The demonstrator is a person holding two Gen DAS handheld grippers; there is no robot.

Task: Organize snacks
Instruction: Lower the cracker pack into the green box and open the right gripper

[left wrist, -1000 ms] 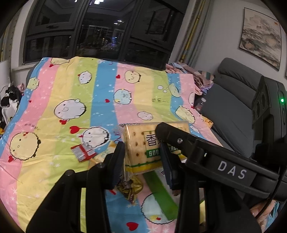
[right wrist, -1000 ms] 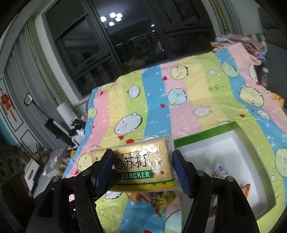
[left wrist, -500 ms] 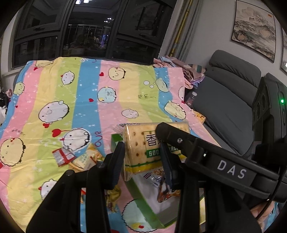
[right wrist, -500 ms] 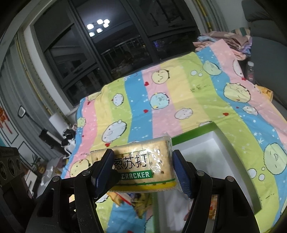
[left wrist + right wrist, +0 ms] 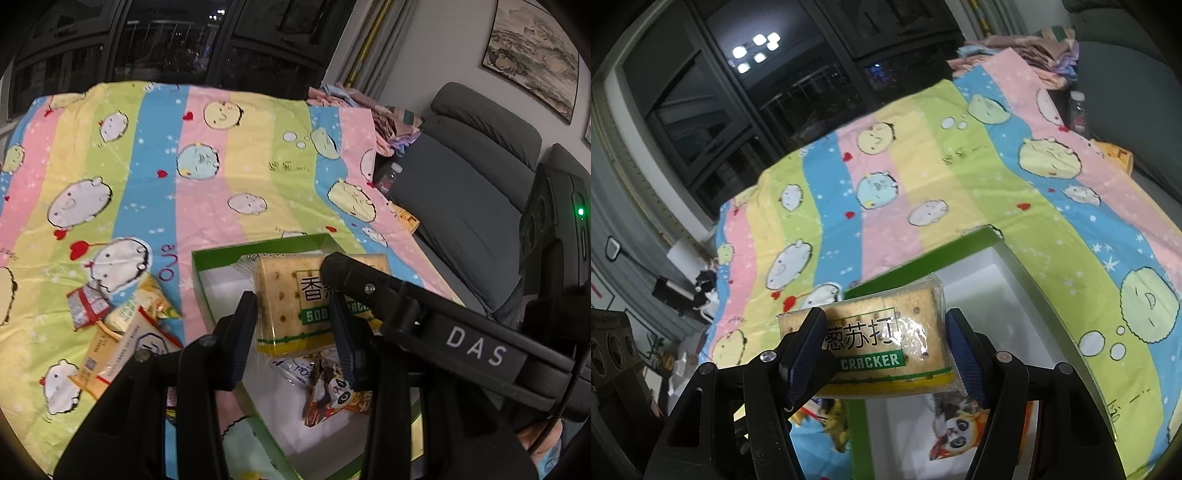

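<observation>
Both grippers hold one soda cracker pack (image 5: 291,302), clear wrap with a green label, it also shows in the right wrist view (image 5: 882,350). My left gripper (image 5: 293,328) is shut on one end and my right gripper (image 5: 882,358) on the other. The pack hangs over the green-rimmed white box (image 5: 221,291), seen in the right wrist view too (image 5: 1004,273). A panda snack packet (image 5: 332,391) lies inside the box, also visible from the right (image 5: 956,432). The right gripper's body (image 5: 424,325) crosses the left wrist view.
Several loose snack packets (image 5: 122,325) lie on the striped cartoon blanket (image 5: 207,192) left of the box. A grey sofa (image 5: 476,192) stands to the right, with a bottle (image 5: 388,181) and folded clothes (image 5: 391,122) beside it. Dark windows are behind.
Both grippers carried the cracker pack rightward, from over the loose snacks to above the box. The box interior and panda packet have come into view below it.
</observation>
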